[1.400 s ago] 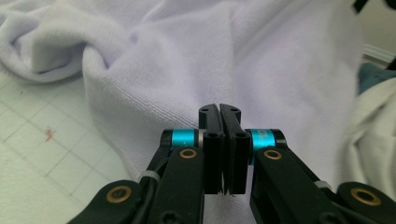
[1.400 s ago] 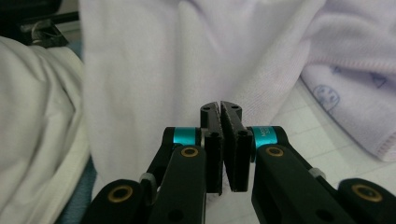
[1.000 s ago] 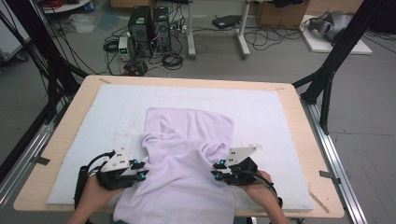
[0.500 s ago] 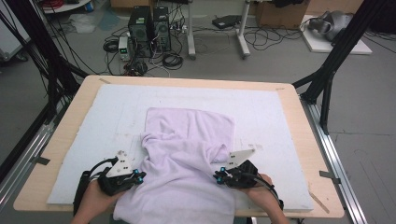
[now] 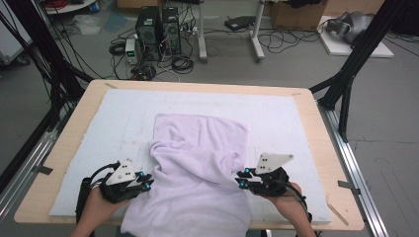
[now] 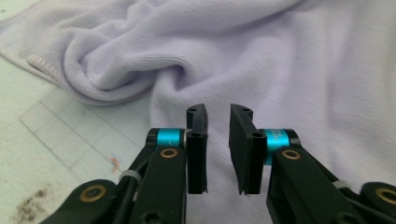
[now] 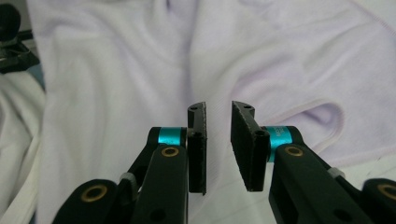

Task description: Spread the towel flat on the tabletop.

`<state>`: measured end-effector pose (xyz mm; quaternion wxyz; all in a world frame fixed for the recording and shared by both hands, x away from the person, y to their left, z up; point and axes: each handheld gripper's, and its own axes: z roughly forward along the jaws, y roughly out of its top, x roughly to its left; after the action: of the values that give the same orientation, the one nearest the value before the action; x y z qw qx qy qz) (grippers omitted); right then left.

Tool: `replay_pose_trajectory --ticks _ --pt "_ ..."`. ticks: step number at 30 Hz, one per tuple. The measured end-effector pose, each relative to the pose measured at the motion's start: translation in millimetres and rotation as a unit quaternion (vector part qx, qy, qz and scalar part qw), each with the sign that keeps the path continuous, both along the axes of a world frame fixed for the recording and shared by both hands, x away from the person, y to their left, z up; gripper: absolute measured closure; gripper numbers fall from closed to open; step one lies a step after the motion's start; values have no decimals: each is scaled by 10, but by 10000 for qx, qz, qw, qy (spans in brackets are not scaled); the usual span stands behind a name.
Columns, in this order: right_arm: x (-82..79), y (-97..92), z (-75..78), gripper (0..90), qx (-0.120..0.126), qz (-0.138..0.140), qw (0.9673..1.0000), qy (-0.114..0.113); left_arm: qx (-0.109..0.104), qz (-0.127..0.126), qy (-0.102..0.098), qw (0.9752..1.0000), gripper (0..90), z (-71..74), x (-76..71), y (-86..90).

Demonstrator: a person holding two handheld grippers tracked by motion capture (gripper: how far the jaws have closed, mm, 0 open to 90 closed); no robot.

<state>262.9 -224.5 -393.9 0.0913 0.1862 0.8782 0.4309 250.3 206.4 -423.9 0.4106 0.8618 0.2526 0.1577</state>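
My two black tools, the left tool (image 5: 144,181) and the right tool (image 5: 240,178), carry turquoise bands and grey plates, the towel (image 5: 200,168) is plain pale lilac, and my bench (image 5: 74,143) is light wood under a white mat (image 5: 123,113) with a faint grid.

No text, label, brand, number or sign can be read in any of the pictures. The turquoise ring on the right gripper (image 7: 218,142) carries small dark marks, but they are too blurred to read.
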Motion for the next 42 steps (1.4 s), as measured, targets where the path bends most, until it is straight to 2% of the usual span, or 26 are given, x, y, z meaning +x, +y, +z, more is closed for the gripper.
replay_pose_trajectory --ticks 2,4,5,7,9,11,13,14,16,20,23,26,29,30,32,33,35,37,39,42 --pt "101 52 -24 753 4 -22 10000 6 47 71 13 10000 716 -35 85 -25" --pt "188 145 -96 748 -162 -13 9999 1 121 128 71 9998 692 -72 143 -51" --pt "226 201 -144 736 -300 37 9995 12 190 125 67 9997 682 -97 170 -64" --pt "291 308 -247 718 -605 59 9982 1 282 114 195 9993 661 -150 214 -91" --pt "349 371 -343 702 -820 12 9966 77 250 88 237 9994 637 -183 229 -97" --pt "397 392 -430 732 -782 -13 9967 227 233 121 238 9994 686 -182 227 -82" --pt "413 384 -467 796 -585 -27 9976 370 198 119 220 9995 820 -177 217 -62" --pt "414 378 -470 851 -550 -17 9976 427 184 79 313 9993 858 -179 215 -58" --pt "394 377 -460 879 -611 -16 9973 395 215 60 235 9995 867 -180 179 -45" --pt "295 331 -386 897 -685 53 9973 269 142 89 200 9997 871 -145 53 26" --pt "173 195 -304 897 -577 49 9981 222 52 100 142 9998 872 -96 -89 96" --pt "33 24 -238 896 -432 -82 9988 202 -57 42 166 9998 872 -49 -277 152" --pt "-74 -49 -188 873 -482 -25 9987 147 -107 -75 156 9998 863 7 -422 186" --pt "-81 -42 -180 851 -475 3 9988 142 -194 -85 140 9997 848 42 -459 202" --pt "-54 6 -168 814 -504 20 9987 96 -283 -37 105 9995 719 101 -464 226" --pt "-22 44 -164 792 -528 50 9986 45 -313 -9 73 9995 660 133 -444 238" --pt "76 155 -162 758 -442 93 9990 14 -387 9 3 9993 629 183 -350 237" --pt "165 257 -182 725 -445 141 9989 -6 -361 -6 -27 9993 635 186 -231 206" --pt "278 370 -238 698 -503 157 9986 50 -317 -40 -8 9995 681 137 -74 136" --pt "388 453 -336 663 -704 27 9973 213 -271 82 276 9992 694 -5 154 21"
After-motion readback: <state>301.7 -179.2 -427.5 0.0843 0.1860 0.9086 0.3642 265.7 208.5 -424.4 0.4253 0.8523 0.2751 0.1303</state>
